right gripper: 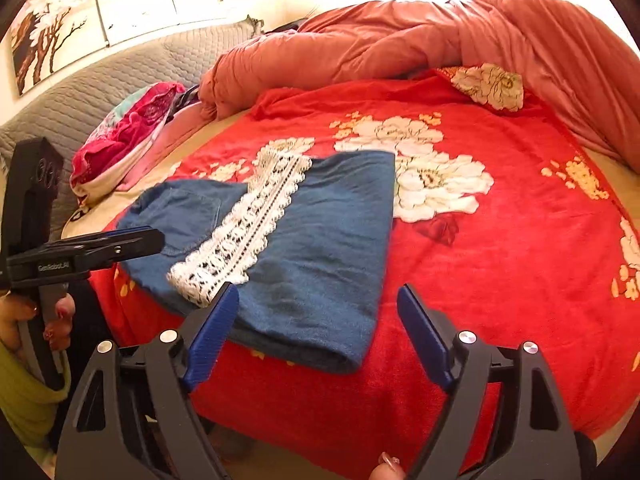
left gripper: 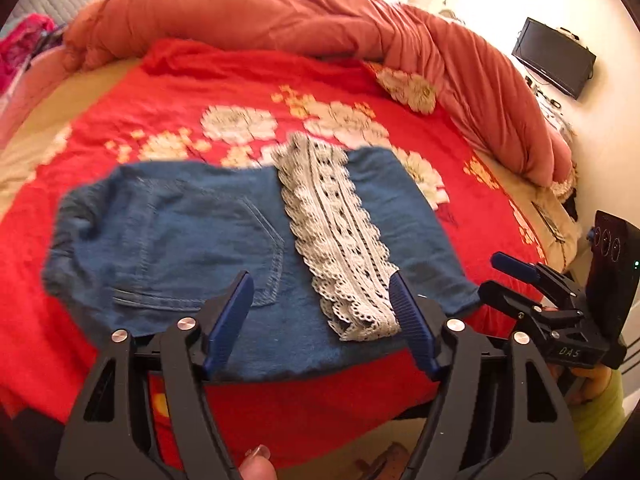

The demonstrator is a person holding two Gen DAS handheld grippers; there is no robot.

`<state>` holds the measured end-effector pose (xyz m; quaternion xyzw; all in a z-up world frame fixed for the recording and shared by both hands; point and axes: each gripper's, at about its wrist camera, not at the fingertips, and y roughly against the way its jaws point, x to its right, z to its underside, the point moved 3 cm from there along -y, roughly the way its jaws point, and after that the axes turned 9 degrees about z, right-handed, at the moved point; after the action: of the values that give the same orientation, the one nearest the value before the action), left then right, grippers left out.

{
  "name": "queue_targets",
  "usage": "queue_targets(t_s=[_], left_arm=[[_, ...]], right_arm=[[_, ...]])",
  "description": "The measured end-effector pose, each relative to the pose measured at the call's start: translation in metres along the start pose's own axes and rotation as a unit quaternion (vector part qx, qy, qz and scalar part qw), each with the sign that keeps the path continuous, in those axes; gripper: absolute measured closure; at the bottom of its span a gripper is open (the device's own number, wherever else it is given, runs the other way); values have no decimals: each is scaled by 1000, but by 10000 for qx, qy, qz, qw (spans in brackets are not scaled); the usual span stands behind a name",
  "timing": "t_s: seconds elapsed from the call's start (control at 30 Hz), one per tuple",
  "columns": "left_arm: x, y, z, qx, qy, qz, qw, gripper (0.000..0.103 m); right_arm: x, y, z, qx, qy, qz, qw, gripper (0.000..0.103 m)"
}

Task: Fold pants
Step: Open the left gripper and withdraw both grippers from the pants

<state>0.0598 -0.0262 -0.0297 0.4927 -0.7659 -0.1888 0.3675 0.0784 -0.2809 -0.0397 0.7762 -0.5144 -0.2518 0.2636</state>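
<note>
The blue denim pants (left gripper: 192, 240) lie folded on the red flowered blanket (left gripper: 200, 88), near the bed's front edge. A white lace band (left gripper: 336, 232) runs across them. They also show in the right wrist view (right gripper: 320, 248), with the lace band (right gripper: 248, 224) on their left part. My left gripper (left gripper: 322, 288) is open and empty, just above the near edge of the pants. My right gripper (right gripper: 318, 304) is open and empty, over the right near corner of the pants. It shows from the side in the left wrist view (left gripper: 508, 276).
A salmon-pink duvet (left gripper: 320, 20) is bunched along the far and right sides of the bed. A pink patterned pillow (right gripper: 128, 132) lies at the left by a grey quilted headboard (right gripper: 120, 76). A black monitor (left gripper: 554, 56) hangs on the right wall.
</note>
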Motion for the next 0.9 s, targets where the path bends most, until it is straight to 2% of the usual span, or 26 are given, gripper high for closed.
queue_targets(t_s=[0.07, 0.13, 0.33, 0.47, 0.9], left_arm=[[-1, 9, -2, 109, 3, -95, 9999, 35], [-5, 16, -3, 185, 38, -204, 9996, 31], [-15, 32, -2, 302, 114, -336, 9989, 21], [-23, 40, -1, 376, 189, -385, 9984, 17], [-52, 62, 5, 509, 536, -498, 9960, 11]], right_arm=[[-3, 4, -3, 46, -22, 10, 10000, 21], [-4, 6, -6, 77, -47, 50, 9999, 10], [-13, 13, -13, 134, -70, 166, 9997, 10], [-20, 16, -18, 166, -62, 213, 9996, 6], [-52, 22, -43, 294, 120, 149, 9994, 5]])
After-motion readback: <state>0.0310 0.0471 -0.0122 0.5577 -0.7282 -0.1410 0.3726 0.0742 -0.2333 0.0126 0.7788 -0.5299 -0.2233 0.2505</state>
